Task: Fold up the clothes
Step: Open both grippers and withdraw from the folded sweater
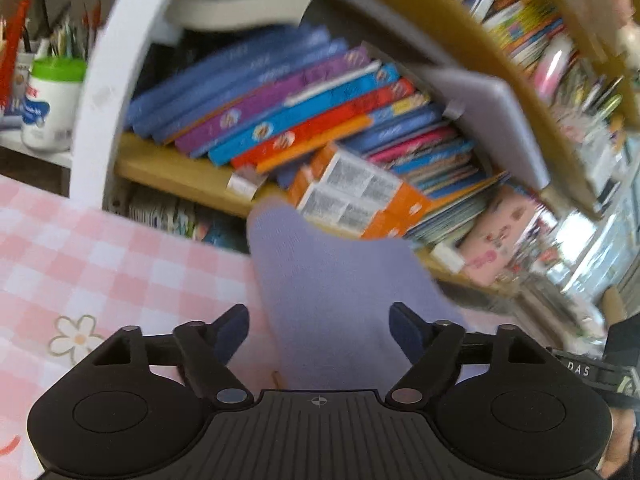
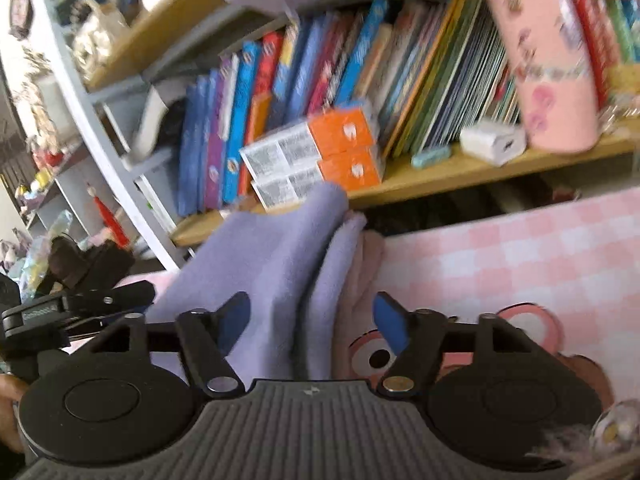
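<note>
Closest in, the left gripper (image 1: 318,330) has its blue pads spread wide, and the lilac garment (image 1: 332,292) runs up between them without either pad pressing on it. The right gripper (image 2: 312,322) stands the same way: pads apart, cloth in the gap, nothing pinched. From the right wrist view the garment (image 2: 280,264) lies in soft lengthwise folds, two ridges side by side, with a paler pink piece (image 2: 370,256) just beside its right edge. It all rests on a pink checked tablecloth (image 1: 100,256), which carries a white flower print on the left view and a pink cartoon face (image 2: 376,356) on the right one. The far end of the garment reaches the table's back edge, near the shelf. Past that edge stands a wooden bookshelf (image 2: 440,176) packed with leaning books (image 1: 288,108); two orange and white boxes (image 2: 320,160) are stacked on it in front of the books. Further left, a white jar with a green lid (image 1: 52,100) sits by a cup of pencils.
</note>
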A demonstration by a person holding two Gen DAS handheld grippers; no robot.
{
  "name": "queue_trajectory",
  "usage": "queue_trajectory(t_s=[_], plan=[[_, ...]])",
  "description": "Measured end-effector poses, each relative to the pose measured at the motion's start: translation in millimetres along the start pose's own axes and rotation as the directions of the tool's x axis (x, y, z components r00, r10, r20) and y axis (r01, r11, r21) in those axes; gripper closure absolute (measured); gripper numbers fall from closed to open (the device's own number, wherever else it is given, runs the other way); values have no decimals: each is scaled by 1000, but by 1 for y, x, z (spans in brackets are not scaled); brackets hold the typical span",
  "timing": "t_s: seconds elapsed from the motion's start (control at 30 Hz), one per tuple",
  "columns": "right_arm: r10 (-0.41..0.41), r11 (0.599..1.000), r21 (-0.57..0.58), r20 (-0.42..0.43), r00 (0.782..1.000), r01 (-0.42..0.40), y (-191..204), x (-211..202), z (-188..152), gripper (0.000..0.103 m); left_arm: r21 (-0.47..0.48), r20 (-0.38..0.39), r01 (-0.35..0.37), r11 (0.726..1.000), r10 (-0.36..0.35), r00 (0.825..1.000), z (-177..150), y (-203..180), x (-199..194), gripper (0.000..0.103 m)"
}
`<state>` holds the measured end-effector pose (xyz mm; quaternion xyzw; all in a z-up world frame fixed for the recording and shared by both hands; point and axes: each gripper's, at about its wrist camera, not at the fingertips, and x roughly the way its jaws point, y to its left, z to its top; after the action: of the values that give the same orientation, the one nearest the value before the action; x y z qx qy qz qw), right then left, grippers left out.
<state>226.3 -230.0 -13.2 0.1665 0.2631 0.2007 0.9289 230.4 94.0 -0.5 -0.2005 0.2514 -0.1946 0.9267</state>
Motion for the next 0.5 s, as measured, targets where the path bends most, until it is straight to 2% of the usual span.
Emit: queue_trajectory(t_s=[0.13,0.23,0.37,0.5], plan=[[-50,998,-46,54,997,52,20,-39,-15,26,-5,59,-11,1000,11,998,-16,-13,-39,15],[-103,990,-93,80,991,110,40,-63,-35,24,66,75,-88,994,83,994,-35,-35,-61,13],[-192,963,-165,129,973,212,65,-95,-69,22,195,88,-196,961,182,979,-65,-66,-85,13],[-249,933,-224,159,955,281,83,-118,-99,20,272,121,-241,932,215,969,-92,-90,-105,10]])
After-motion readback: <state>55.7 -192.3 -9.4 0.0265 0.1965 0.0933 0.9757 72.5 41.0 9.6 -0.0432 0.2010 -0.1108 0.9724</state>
